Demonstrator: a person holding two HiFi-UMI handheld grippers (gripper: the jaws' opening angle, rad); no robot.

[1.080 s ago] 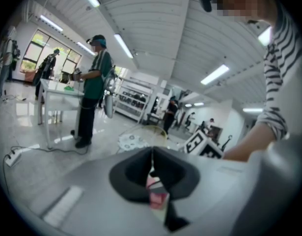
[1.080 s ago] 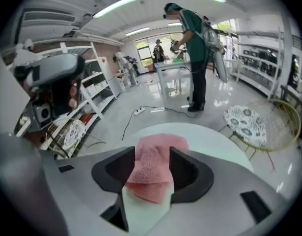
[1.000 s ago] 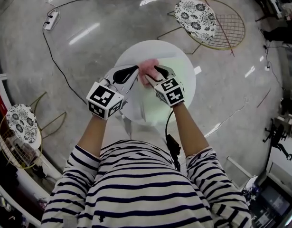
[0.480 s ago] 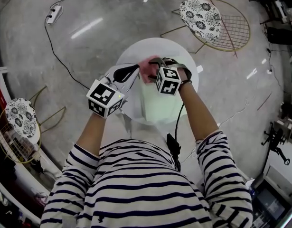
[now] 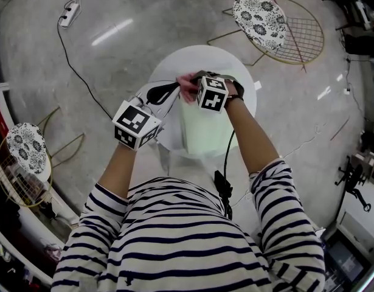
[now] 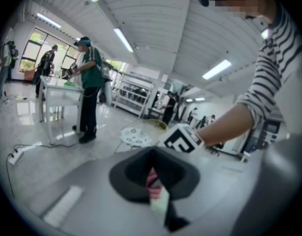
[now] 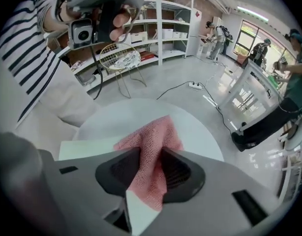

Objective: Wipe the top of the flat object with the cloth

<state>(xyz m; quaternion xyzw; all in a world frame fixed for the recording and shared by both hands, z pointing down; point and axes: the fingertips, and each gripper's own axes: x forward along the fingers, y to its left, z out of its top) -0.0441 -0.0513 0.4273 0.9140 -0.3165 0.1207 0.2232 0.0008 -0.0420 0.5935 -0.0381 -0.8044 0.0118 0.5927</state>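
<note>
I see a round white table [image 5: 238, 62] in the middle of the head view, with a pale green flat rectangular board [image 5: 205, 132] lying on it, its near edge reaching the table's near rim. A pink woven cloth [image 5: 187, 85] sits bunched at the board's far left corner. The right gripper [image 7: 151, 168] points steeply down over that spot. Its jaws have just been closing, and now both pads press on a raised fold of the cloth, with the rest of it spread on the board beyond. The left gripper [image 6: 153, 173] comes in from the left, nearly level, with its jaws clamped tight on the board's thin edge. A sliver of pink shows in the same pinch, but I can't tell whether the cloth is caught there too. The two grippers are just beside each other. On the floor there is a wire chair with a patterned cushion [image 5: 259, 14] at far right and a white power strip [image 5: 68, 18] at far left.
</note>
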